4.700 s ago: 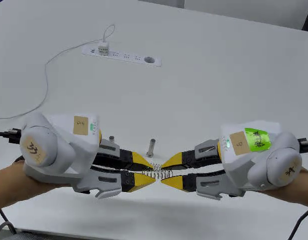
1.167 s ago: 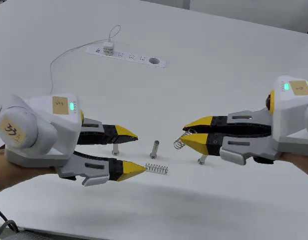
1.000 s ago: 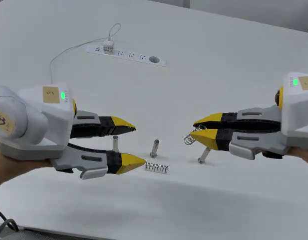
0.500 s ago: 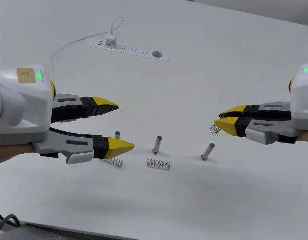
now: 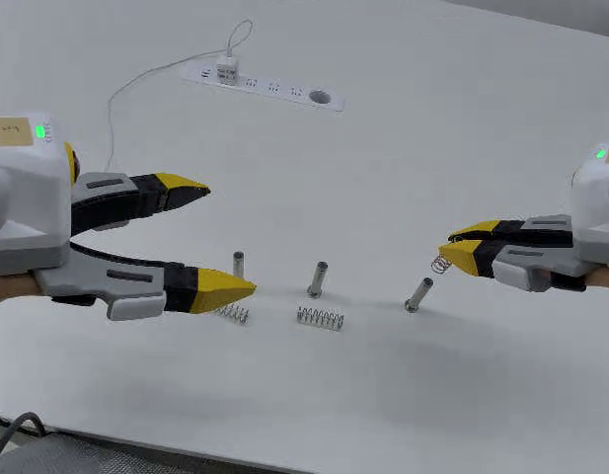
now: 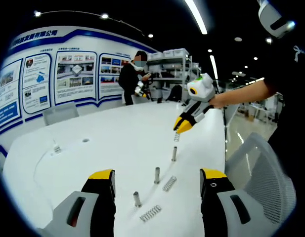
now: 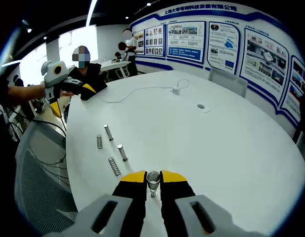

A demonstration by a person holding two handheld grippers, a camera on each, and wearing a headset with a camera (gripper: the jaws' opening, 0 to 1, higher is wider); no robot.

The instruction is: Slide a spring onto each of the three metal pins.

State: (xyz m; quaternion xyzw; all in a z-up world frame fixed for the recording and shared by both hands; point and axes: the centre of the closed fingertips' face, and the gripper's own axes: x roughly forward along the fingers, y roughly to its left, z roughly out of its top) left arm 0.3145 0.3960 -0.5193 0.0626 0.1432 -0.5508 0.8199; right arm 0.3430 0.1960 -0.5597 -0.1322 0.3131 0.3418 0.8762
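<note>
**Change.** A few sec earlier the two grippers met tip to tip over a spring at mid-surface; they are now well apart. The right gripper (image 5: pixel 447 247) has drawn off to the right w/ its fingers clamped on the held spring (image 5: pixel 440 265). That coil hangs from the tips just above and beside the top of the right pin (image 5: pixel 418 294), and the right gripper view looks down its bore. The left gripper (image 5: pixel 230 238) has pulled back to the left, fingers wide apart and holding nothing. From the head view the left pin (image 5: pixel 238 265) sits btwn its tips.

**Meaning (judged).** Prob. the first threading is about to start, w/ the coil axis not yet lined up on the pin. All 3 pins, incl. the middle pin (image 5: pixel 317 279), are bare, i.e. 0 of 3 done. The left loose spring (image 5: pixel 231 313) lies flat on the surface (image 5: pixel 432 148) just in front of the left pin. The middle loose spring (image 5: pixel 320 317) lies just in front of the middle pin.

**Containers.** None in play; the pins are the only receivers. A power strip (image 5: pixel 269 87) lies far back, well apart.
</note>
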